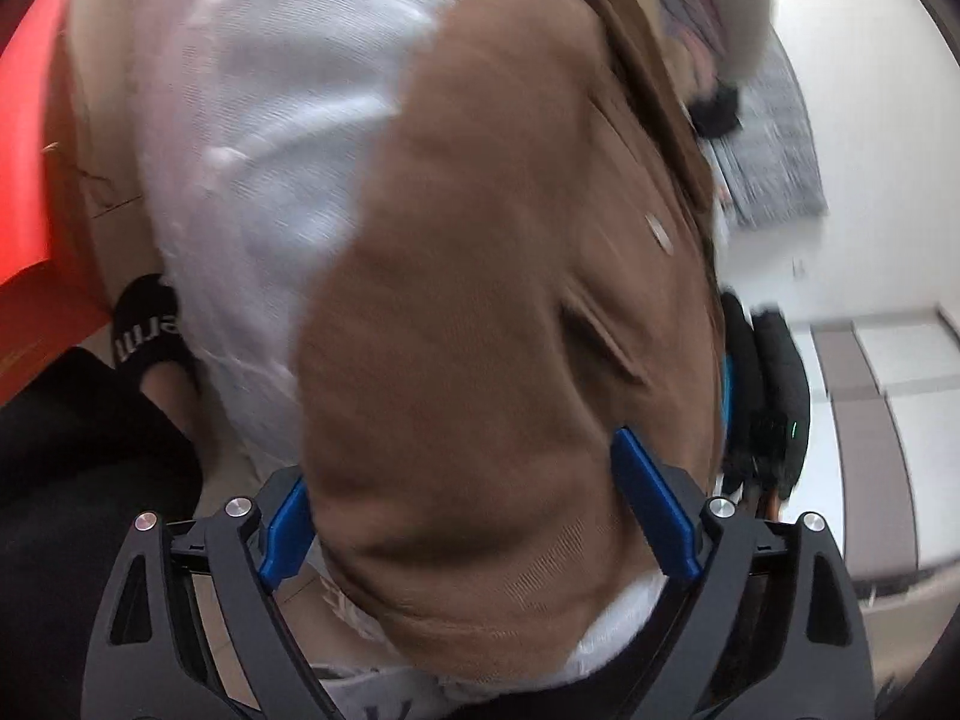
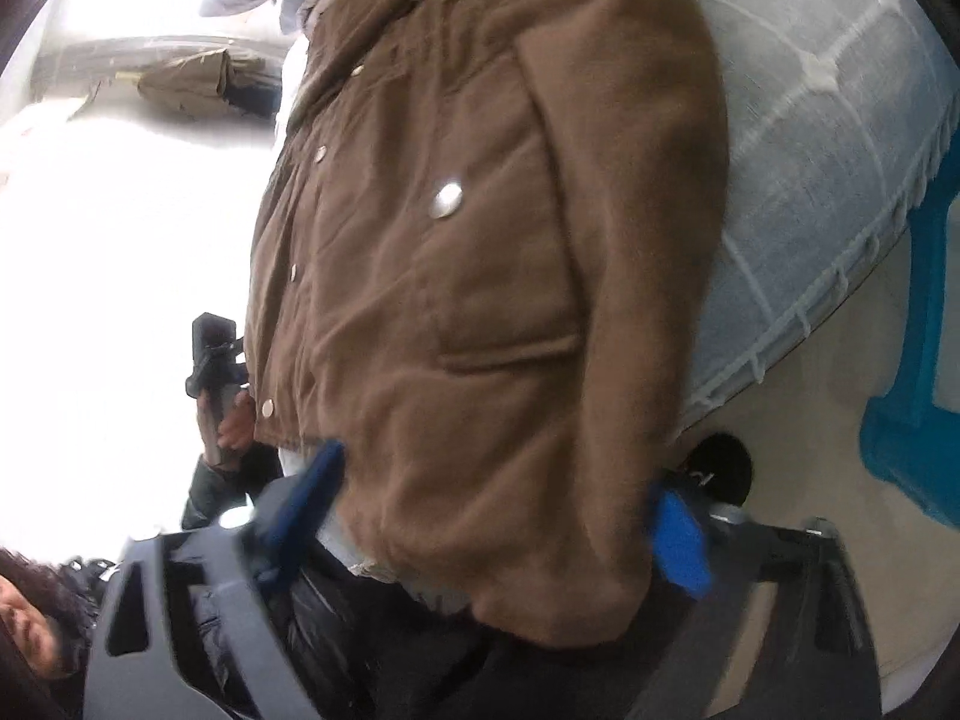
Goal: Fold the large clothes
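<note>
A brown jacket with metal snap buttons and a slit pocket lies on a white-covered bed. In the left wrist view its rounded lower edge fills the gap between the blue pads of my left gripper, whose jaws stand wide. In the right wrist view the jacket spreads over the pale bed cover. Its bottom corner sits between the wide-set blue fingers of my right gripper. Blur hides whether any pad presses the cloth.
A foot in a black sock stands left of the bed, by a red surface. A hand on a black handle shows left of the jacket. A blue plastic stool stands at the right. A grey rug lies on the floor.
</note>
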Demonstrator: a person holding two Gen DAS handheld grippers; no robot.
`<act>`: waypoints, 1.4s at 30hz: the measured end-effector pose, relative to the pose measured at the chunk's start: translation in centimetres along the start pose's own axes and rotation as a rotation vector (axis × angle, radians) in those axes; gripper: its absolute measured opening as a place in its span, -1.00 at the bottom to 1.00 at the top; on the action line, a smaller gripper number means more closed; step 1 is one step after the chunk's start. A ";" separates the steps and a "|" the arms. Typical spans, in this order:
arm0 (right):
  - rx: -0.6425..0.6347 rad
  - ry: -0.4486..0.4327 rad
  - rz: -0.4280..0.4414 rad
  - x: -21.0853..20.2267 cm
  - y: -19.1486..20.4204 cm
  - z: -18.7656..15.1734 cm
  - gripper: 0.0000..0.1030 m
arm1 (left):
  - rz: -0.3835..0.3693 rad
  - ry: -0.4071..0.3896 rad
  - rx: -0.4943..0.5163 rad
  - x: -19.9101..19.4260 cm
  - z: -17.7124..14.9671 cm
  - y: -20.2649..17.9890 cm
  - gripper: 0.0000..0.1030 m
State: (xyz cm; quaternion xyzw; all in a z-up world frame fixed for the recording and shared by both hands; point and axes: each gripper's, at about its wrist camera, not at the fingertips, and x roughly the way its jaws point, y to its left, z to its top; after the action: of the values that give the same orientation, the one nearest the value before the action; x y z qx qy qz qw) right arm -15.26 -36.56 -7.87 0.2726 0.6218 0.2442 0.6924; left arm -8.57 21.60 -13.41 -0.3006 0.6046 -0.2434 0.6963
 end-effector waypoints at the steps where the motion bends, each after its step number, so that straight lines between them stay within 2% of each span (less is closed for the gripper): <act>1: -0.003 -0.013 -0.022 -0.2 0.4 -0.1 -0.35 | 0.010 -0.004 0.038 0.0 -0.4 -0.8 0.52; 2: -0.002 -0.022 -0.023 -0.3 0.6 -0.3 -0.40 | 0.025 -0.006 0.058 -0.1 -0.6 -1.4 0.16; 3: -0.003 -0.034 -0.034 -0.6 0.8 -0.4 -0.54 | 0.035 -0.009 0.052 -0.4 -0.8 -1.7 -0.16; 4: -0.001 -0.048 -0.035 -0.9 1.0 -0.5 -0.59 | 0.025 -0.014 0.041 -0.8 -0.8 -1.9 -0.36; 5: 0.000 -0.068 -0.026 -1.3 1.3 -0.7 -0.61 | 0.010 -0.020 0.038 -1.1 -0.8 -2.0 -0.65; 6: -0.001 -0.085 -0.017 -1.6 1.4 -0.6 -0.64 | 0.009 -0.038 0.040 -1.7 -1.0 -2.5 -0.71; 9: -0.003 -0.165 0.041 -3.0 2.3 -1.0 -0.72 | 0.018 -0.085 0.075 -3.3 -1.1 -4.4 -0.76; 12: -0.004 -0.261 0.117 -4.4 3.4 -1.9 -0.74 | -0.051 -0.148 0.095 -6.0 -0.7 -6.8 -0.76; 15: -0.007 -0.330 0.178 -5.3 3.7 -3.2 -0.76 | -0.078 -0.174 0.131 -7.6 -0.2 -9.2 -0.76; 17: -0.011 -0.336 0.207 -5.3 3.7 -3.9 -0.77 | -0.082 -0.175 0.155 -7.7 -0.4 -10.4 -0.76; 19: 0.012 -0.323 0.189 -4.5 2.7 -3.8 -0.77 | -0.053 -0.149 0.191 -7.0 -0.3 -10.8 -0.76; 21: 0.039 -0.288 0.138 -3.5 1.0 -3.0 -0.76 | -0.029 -0.106 0.181 -5.9 0.1 -9.4 -0.75; 23: 0.096 -0.223 0.136 -2.5 -1.6 -2.1 -0.54 | 0.007 -0.082 0.139 -5.1 0.3 -7.6 -0.73; 24: 0.115 -0.219 0.133 -2.3 -2.5 -1.8 -0.27 | 0.029 -0.065 0.111 -4.8 0.2 -6.3 -0.71; 25: 0.145 -0.204 0.135 -1.9 -3.6 -1.5 -0.03 | 0.018 -0.045 0.088 -4.4 0.0 -5.1 -0.70; 28: 0.196 -0.161 0.219 -0.8 -6.0 -1.1 0.29 | 0.003 -0.013 0.030 -3.8 -0.5 -2.8 -0.49; 31: 0.229 -0.135 0.297 -0.1 -8.1 -1.1 0.39 | -0.012 0.008 -0.010 -3.0 -0.7 -1.3 -0.23; 33: 0.245 -0.115 0.335 0.8 -9.1 -1.3 0.39 | -0.013 0.018 -0.032 -2.2 -0.7 -0.7 0.03; 36: 0.200 -0.087 0.378 2.5 -8.2 -1.6 0.39 | -0.017 0.038 -0.032 -0.8 -0.5 -1.0 0.21; 38: 0.153 -0.109 0.383 2.6 -7.1 -1.8 0.39 | 0.003 0.040 -0.011 -0.2 -0.6 -1.5 0.23; 39: 0.136 -0.127 0.376 2.5 -6.7 -1.9 0.27 | 0.012 0.038 -0.004 -0.1 -0.6 -1.6 0.23; 40: 0.123 -0.146 0.356 2.3 -6.2 -2.0 -0.28 | 0.019 0.036 0.000 -0.1 -0.6 -1.7 0.23; 41: 0.121 -0.161 0.322 2.1 -5.9 -2.2 -0.52 | 0.039 0.024 0.002 -0.3 -0.6 -1.8 0.05; 42: 0.119 -0.174 0.311 1.7 -5.6 -2.7 -0.58 | 0.057 0.015 0.000 -0.5 -0.7 -1.9 -0.26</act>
State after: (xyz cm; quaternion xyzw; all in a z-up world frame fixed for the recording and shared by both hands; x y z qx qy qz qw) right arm -17.75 -39.32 -13.15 0.4259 0.5232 0.2866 0.6803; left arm -9.30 20.51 -11.81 -0.2814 0.6183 -0.2257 0.6983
